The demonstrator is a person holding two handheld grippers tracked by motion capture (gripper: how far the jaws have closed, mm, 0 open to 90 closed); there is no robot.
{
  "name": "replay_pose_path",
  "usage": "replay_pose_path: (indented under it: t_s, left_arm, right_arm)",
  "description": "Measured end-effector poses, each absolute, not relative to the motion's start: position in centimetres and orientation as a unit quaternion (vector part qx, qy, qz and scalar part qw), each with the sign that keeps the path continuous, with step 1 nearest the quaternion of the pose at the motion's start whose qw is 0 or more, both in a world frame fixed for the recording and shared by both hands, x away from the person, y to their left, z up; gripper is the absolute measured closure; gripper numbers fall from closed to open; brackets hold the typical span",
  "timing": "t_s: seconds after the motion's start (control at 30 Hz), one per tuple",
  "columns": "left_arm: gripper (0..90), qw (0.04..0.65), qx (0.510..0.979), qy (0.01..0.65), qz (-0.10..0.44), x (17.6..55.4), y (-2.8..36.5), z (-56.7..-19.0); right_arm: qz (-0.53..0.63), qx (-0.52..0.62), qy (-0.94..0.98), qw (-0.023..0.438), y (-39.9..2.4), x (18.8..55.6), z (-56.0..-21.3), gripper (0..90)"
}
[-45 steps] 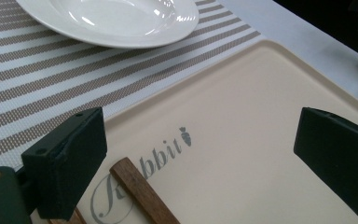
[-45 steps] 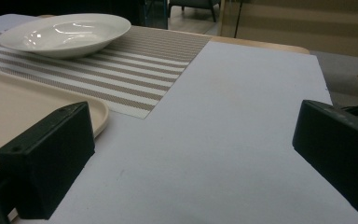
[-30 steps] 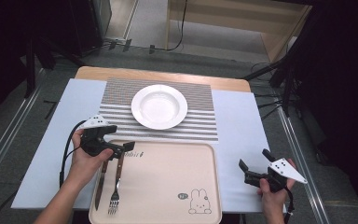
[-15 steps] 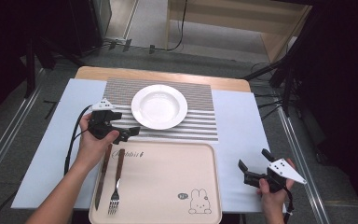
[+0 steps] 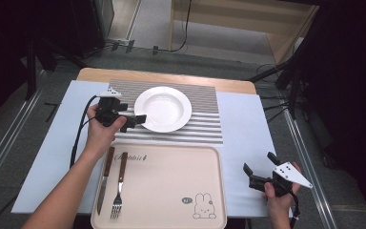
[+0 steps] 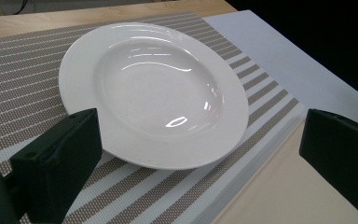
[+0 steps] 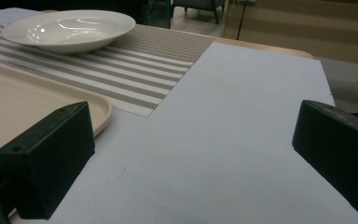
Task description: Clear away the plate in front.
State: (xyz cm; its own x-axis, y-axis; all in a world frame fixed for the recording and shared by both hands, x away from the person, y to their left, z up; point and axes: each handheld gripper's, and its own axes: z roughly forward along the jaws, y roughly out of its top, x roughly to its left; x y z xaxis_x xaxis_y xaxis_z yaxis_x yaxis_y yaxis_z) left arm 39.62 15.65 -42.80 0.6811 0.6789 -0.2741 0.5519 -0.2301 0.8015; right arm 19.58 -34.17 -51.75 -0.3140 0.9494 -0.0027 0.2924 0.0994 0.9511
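Left tongs [image 5: 132, 119] are spread wide with nothing between the jaws, and I have them at the near-left rim of the white plate [image 5: 163, 109], which sits on the striped placemat [image 5: 202, 120] toward the far side of the desk. Right tongs [image 5: 256, 172] also gape empty, low over the white sheet [image 5: 240, 124] right of the beige tray [image 5: 171, 181], where a knife [image 5: 105, 179] and fork [image 5: 119, 185] lie.

The left tongs [image 5: 136, 119], jaws wide apart, sit at the plate's [image 5: 164, 109] near-left rim, with bare striped mat [image 5: 202, 129] around it. The knife [image 5: 104, 179] and fork [image 5: 119, 186] block the tray's [image 5: 171, 191] left part; its right part lies open. The right tongs [image 5: 258, 172] have bare desk [image 5: 243, 124] ahead.
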Motion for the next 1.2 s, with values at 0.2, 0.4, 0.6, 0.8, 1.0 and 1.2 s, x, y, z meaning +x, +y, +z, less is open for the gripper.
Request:
replay_pose_path:
  t_s: [0.2,0.4,0.6,0.8,1.0,1.2]
  left_arm:
    - [0.0,0.484,0.769,0.415,0.038,41.6,15.4,-43.9]
    - [0.0,0.477,0.767,0.426,0.045,43.0,15.1,-44.4]
    - [0.0,0.466,0.767,0.438,0.047,44.2,15.0,-44.8]
    - [0.0,0.458,0.763,0.455,0.039,45.5,15.0,-45.5]
    - [0.0,0.445,0.761,0.471,0.028,46.7,15.0,-46.7]
    - [0.9,0.435,0.759,0.484,0.017,47.4,14.9,-47.4]
  right_arm:
    - [0.475,0.472,0.657,0.346,-34.1,19.6,-51.8,0.0]
    - [0.475,0.471,0.657,0.346,-34.1,19.6,-51.8,0.0]
    - [0.476,0.471,0.657,0.346,-34.1,19.6,-51.8,0.0]
    - [0.474,0.470,0.658,0.348,-34.1,19.6,-51.8,0.0]
    - [0.473,0.468,0.660,0.348,-34.1,19.7,-51.8,0.0]
    - [0.474,0.469,0.659,0.348,-34.1,19.7,-51.8,0.0]
